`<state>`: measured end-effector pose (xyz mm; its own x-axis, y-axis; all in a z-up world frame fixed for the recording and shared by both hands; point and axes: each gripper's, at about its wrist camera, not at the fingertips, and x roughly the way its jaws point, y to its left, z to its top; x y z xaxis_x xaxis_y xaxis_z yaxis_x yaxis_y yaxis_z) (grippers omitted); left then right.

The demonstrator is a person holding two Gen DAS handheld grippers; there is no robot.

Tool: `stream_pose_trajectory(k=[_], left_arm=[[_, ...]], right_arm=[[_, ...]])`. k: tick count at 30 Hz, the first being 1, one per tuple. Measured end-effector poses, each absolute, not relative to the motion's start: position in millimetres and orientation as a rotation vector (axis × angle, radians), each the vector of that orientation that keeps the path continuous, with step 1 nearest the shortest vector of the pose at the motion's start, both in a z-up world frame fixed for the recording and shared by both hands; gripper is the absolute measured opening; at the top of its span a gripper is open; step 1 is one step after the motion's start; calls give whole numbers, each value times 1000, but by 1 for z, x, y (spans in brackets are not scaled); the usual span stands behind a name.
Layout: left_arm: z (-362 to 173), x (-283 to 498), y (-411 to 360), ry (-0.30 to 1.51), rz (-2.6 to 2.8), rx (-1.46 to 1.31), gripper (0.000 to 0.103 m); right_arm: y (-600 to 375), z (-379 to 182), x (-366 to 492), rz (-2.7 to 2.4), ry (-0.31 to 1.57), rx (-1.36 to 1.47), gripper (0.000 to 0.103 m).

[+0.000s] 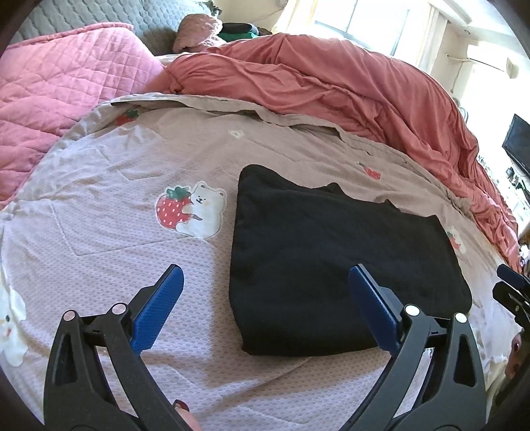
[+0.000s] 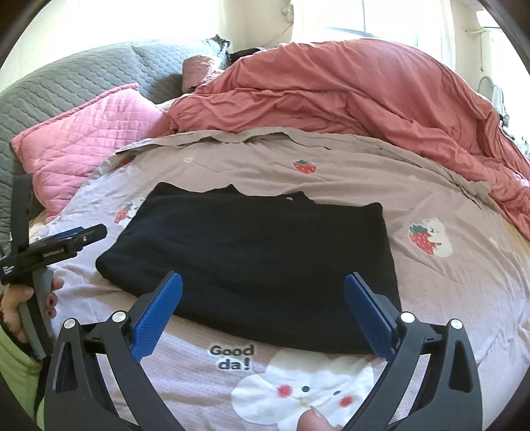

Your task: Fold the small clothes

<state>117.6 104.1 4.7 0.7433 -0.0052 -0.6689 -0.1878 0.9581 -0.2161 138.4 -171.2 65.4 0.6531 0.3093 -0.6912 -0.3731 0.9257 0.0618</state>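
Black knit garment (image 2: 251, 262), folded rectangular, on waffle-textured bedspread (image 2: 447, 298); each hand-held gripper, left (image 1: 265, 285) and right (image 2: 263, 288), wide open, empty

I see strong daylight from the window (image 1: 361, 23) at top, blown out to white glare. Bedspread (image 1: 132, 232) evenly lit, shadows soft. Fisheye bends both views; corners go dark.

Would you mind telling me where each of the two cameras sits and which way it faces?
Left wrist: sits on the left tool, looking forward and down at the bed sheet; the folded black garment lies right of centre; the right tool shows at the right edge.
Right wrist: sits on the right tool, facing the garment head-on; a hand holds the left tool at left.
Shared: garment, sheet, red duvet.
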Motion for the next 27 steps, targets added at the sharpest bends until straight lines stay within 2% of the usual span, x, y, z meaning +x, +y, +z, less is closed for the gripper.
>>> stream_pose_trajectory(k=[16,27], left_arm=[[15,105,152,682,175,-403,93],[13,101,180,682,243,-454,93]], right_arm=[[-101,65,126,518,746,-158,98],[-27,40,120,632,750,-278,98]])
